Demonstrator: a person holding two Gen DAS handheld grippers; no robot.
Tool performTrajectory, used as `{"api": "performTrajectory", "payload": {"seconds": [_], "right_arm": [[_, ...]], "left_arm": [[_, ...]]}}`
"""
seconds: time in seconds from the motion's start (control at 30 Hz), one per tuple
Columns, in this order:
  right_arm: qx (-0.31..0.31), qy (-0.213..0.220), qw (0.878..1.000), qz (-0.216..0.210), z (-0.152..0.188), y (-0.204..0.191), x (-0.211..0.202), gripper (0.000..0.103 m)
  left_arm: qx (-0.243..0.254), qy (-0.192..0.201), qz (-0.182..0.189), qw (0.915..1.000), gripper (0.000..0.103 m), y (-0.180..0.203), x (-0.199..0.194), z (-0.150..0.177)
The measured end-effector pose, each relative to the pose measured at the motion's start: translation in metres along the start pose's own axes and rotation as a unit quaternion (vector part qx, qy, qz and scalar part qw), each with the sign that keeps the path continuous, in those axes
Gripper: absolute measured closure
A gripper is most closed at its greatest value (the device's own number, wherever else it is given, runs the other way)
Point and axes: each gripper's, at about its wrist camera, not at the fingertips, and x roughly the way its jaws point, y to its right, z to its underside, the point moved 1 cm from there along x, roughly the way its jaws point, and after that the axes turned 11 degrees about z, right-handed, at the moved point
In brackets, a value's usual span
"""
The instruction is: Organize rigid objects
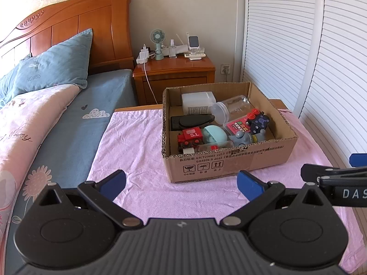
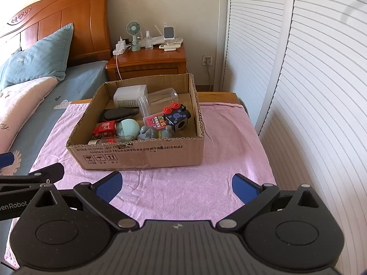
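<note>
the left gripper [image 1: 181,184] hangs over the near part of the desk [image 1: 142,151], its jaws spread wide with nothing between them. the right gripper [image 2: 177,184] hangs beside it at about the same depth, jaws also spread and holding nothing. each one shows at the edge of the other's view.

the desk is covered by a pink cloth [image 2: 220,160]. a cardboard box [image 1: 229,162] sits on it towards the far edge, open at the top, well ahead of both pairs of jaws and touching neither. in the left view the box lies ahead and a little to the right of the jaws; in the right view it lies ahead and to the left.

all the small things lie inside the box. against the far wall is a white container [image 1: 198,103] with a clear jar [image 1: 231,110] lying on its side next to it. a black case [image 1: 192,121] lies along the left wall. nearer the front are a red toy train [image 1: 190,136], a pale green ball [image 1: 214,134], a grey figure [image 1: 243,138] and a small bottle [image 1: 213,147] lying flat against the near wall. towards the right wall are a pink card pack [image 1: 237,126] and a dark cube [image 1: 259,120] with red knobs on top.

the pink cloth around the box and under the jaws carries nothing else. a bed [image 1: 68,123] runs along the desk's left edge.
</note>
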Motion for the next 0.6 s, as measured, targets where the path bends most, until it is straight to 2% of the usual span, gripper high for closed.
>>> {"api": "performTrajectory", "payload": {"seconds": [0.6], "right_arm": [[-0.001, 0.002, 1.0, 0.0, 0.0014, -0.0001, -0.0021, 0.0]], "left_arm": [[-0.002, 0.001, -0.001, 1.0, 0.001, 0.0004, -0.0022, 0.0014]]}}
